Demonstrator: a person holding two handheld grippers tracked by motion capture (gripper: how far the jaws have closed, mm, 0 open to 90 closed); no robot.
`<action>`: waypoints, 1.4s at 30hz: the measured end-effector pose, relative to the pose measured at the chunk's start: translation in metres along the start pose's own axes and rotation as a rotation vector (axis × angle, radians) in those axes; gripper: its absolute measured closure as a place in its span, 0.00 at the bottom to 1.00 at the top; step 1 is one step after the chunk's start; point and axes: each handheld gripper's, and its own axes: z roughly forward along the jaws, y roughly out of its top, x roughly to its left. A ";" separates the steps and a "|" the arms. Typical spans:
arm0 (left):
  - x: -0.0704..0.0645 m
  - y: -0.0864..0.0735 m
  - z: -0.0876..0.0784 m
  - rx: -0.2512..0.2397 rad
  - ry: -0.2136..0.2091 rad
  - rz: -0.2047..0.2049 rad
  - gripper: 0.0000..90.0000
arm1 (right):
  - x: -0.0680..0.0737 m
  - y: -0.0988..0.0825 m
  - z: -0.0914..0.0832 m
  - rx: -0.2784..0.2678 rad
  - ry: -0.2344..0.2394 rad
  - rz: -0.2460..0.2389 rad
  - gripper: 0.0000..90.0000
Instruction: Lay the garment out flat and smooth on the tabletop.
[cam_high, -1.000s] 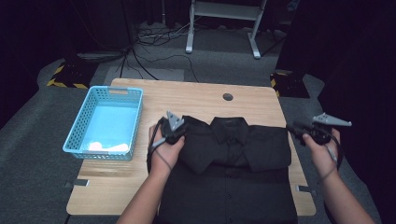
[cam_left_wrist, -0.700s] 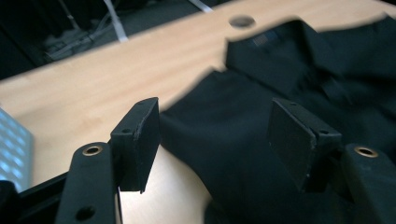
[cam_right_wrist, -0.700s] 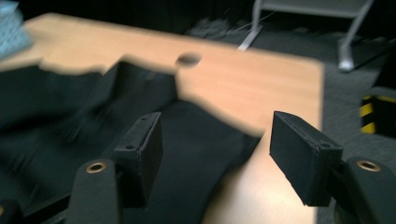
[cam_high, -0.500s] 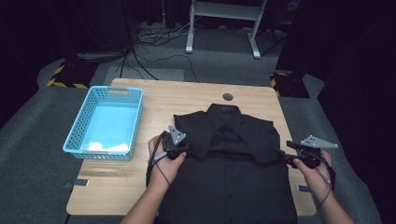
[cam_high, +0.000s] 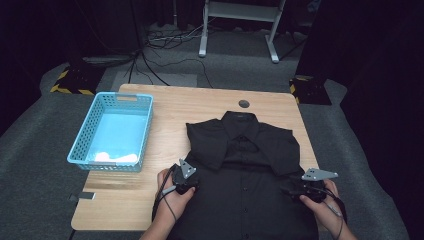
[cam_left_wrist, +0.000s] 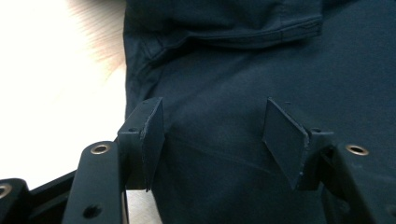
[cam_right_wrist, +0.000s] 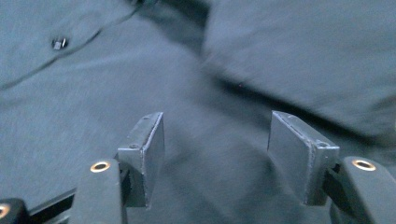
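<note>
Basket (cam_high: 111, 131) sits at the far left of the counter (cam_high: 170, 107), light blue, well apart from the action. Moving right, the left gripper (cam_high: 186, 181) rests at the left side seam of the black shirt (cam_high: 245, 165), and its own view shows the jaws spread wide, nothing between them, dark cloth (cam_left_wrist: 224, 93) ahead and the shirt's edge running along the pale wood (cam_left_wrist: 56, 84). Centre stage, the shirt lies face up, collar toward the far edge, hem toward the person, sleeves folded in across the chest, so its long axis runs away from the person. On the right, the right gripper (cam_high: 300, 189) mirrors its partner at the opposite side, jaws also parted and empty over fabric (cam_right_wrist: 210, 140), a button (cam_right_wrist: 58, 43) and placket off to one side. Each gripper has its own flank just ahead, so a two-sided pinch looks equally near for both.
</note>
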 end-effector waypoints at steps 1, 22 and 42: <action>0.000 -0.001 -0.001 -0.001 -0.004 -0.012 0.43 | 0.001 -0.001 0.003 -0.010 -0.011 -0.009 0.38; -0.040 -0.040 -0.060 0.104 -0.110 0.061 0.56 | 0.036 -0.026 -0.023 0.020 0.017 -0.036 0.38; 0.003 -0.014 -0.026 0.091 -0.007 -0.080 0.47 | -0.035 -0.031 -0.043 -0.047 -0.146 0.181 0.47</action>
